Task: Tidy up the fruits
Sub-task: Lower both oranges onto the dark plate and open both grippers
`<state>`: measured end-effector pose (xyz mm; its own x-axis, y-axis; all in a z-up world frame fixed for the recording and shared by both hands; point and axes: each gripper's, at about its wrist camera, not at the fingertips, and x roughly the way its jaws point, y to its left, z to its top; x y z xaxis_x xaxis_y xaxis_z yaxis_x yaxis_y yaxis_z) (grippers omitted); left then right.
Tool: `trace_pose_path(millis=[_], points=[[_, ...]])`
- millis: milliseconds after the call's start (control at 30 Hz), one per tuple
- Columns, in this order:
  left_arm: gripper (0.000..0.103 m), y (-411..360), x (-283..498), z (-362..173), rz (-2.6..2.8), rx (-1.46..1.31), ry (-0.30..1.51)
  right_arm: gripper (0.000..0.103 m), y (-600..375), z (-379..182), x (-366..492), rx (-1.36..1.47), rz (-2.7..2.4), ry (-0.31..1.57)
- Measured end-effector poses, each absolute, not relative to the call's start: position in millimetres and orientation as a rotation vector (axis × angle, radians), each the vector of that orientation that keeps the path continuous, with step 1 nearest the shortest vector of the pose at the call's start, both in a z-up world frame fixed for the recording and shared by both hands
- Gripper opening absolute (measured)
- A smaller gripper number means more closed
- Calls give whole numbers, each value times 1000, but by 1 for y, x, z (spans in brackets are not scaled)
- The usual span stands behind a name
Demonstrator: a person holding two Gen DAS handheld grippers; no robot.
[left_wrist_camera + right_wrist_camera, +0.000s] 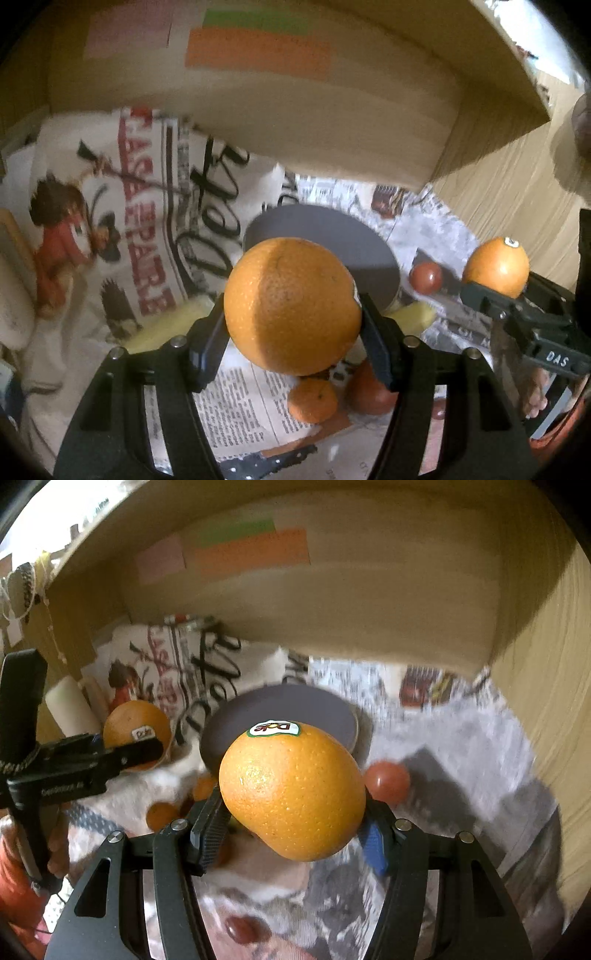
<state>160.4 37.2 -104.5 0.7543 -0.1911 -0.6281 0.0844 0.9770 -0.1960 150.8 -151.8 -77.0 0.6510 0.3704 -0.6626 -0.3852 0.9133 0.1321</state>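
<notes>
My left gripper (291, 325) is shut on a large orange (291, 306) and holds it above the newspaper, just short of a dark grey plate (332, 236). My right gripper (291, 812) is shut on a second orange (291, 794) with a Dole sticker, also in front of the plate (280, 709). Each gripper shows in the other's view: the right one with its orange (496, 266) at the right, the left one with its orange (136, 731) at the left. A small mandarin (312, 400) and a red fruit (369, 391) lie under the left gripper.
A wooden shelf wall (295, 122) with pink, green and orange labels (258, 51) rises right behind the plate. Newspaper (155, 221) covers the surface. A red tomato (386, 781) lies right of the plate. Small mandarins (160, 814) and a dark red fruit (242, 928) lie nearby.
</notes>
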Motion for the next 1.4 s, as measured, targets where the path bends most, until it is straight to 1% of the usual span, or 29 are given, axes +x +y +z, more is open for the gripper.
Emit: trace_pose_path(millis=[267, 567, 767, 800, 833, 1400], points=[[65, 35, 166, -66, -158, -127, 614, 58, -143, -43, 170, -50, 435, 650], [65, 29, 188, -52, -164, -124, 592, 58, -131, -39, 206, -57, 454, 655], [65, 25, 219, -62, -151, -102, 629, 58, -121, -54, 232, -88, 446, 698], [65, 26, 225, -65, -150, -100, 639, 58, -120, -56, 236, -79, 435, 644], [65, 26, 230, -68, -148, -100, 647, 58, -120, -60, 240, -76, 435, 640], [65, 20, 308, -123, -137, -63, 835, 58, -108, -111, 303, -140, 429, 841]])
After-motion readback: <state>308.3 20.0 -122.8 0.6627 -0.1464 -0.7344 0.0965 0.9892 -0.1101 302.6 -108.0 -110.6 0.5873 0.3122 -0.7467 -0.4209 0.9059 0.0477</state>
